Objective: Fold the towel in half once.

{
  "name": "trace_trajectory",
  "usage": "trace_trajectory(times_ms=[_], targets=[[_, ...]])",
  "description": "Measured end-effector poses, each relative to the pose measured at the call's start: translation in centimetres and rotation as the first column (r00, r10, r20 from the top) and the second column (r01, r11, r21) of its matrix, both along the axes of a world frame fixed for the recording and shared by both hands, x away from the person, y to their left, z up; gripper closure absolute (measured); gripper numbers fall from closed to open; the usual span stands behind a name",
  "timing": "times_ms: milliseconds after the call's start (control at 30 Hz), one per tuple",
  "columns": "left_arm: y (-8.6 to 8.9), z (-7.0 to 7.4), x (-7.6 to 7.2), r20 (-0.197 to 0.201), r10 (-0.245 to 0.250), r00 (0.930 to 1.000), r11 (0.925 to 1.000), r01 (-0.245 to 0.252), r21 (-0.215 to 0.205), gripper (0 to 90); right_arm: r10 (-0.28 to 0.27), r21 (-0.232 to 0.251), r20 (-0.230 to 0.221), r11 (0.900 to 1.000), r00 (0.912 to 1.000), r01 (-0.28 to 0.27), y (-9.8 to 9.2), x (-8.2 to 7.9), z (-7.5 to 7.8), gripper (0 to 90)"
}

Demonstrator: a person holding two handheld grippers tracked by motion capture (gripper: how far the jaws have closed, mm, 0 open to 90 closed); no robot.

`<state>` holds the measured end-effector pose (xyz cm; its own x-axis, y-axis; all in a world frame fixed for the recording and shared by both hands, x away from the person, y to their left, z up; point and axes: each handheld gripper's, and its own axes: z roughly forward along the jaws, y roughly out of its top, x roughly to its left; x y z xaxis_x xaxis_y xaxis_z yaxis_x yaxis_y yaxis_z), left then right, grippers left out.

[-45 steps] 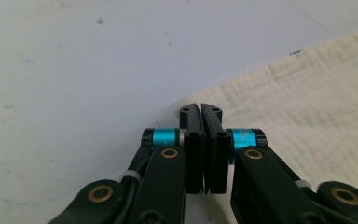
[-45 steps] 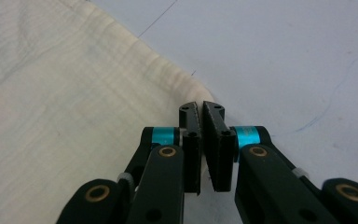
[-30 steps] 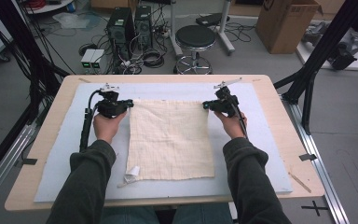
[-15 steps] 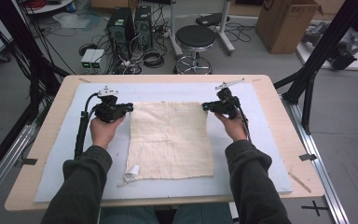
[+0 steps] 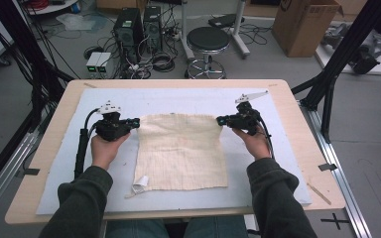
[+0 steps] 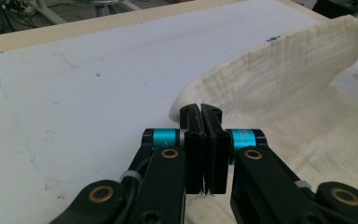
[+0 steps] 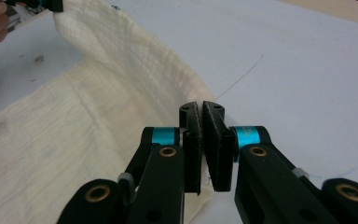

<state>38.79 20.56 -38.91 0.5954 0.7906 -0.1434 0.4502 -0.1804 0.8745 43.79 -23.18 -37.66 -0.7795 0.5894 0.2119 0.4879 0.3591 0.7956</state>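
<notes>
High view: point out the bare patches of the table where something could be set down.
Free: the white mat between the cloth and the far table edge; the strips outside the left gripper and right gripper; the band below the cloth's near hem. Crowded: the cloth's far corners, both clamped.

Cloth [image 5: 181,151] on mat [image 5: 287,163] on table [image 5: 54,163], stool [image 5: 207,42] behind, box [image 5: 302,25] far right

cream waffle-weave cloth [image 5: 181,151] lies mid-table, far edge raised at both corners, near-left corner folded.
</notes>
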Motion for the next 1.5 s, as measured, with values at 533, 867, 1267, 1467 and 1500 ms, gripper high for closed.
trace_trajectory(times_ms=[533,867,1267,1467,1500], targets=[[-0.2,-0.4,-3.7,0.019,-0.095,0.9953,0.9948,0.094,0.038,87.7,0.065,0.010,0.001,0.998,0.9979,-0.065,-0.7,-3.4,-0.3,85.9],[0.0,-1.1,-5.7,0.012,-0.124,0.9922,0.9913,0.123,0.047,87.7,0.092,0.006,-0.012,0.996,0.9957,-0.091,-1.2,-5.3,-1.5,85.9],[0.2,-1.7,-7.8,0.006,-0.165,0.9864,0.9842,0.164,0.068,87.6,0.122,-0.002,-0.018,0.993,0.9924,-0.122,-1.0,-7.0,-2.2,85.9],[0.3,-2.4,-8.7,-0.009,-0.182,0.9833,0.9800,0.182,0.080,87.6,0.126,0.000,-0.027,0.992,0.9917,-0.126,-1.3,-7.9,-2.7,85.9],[0.4,-2.5,-8.9,-0.010,-0.181,0.9835,0.9805,0.181,0.077,87.6,0.130,0.002,-0.022,0.992,0.9913,-0.130,-1.3,-8.0,-2.8,85.9]])
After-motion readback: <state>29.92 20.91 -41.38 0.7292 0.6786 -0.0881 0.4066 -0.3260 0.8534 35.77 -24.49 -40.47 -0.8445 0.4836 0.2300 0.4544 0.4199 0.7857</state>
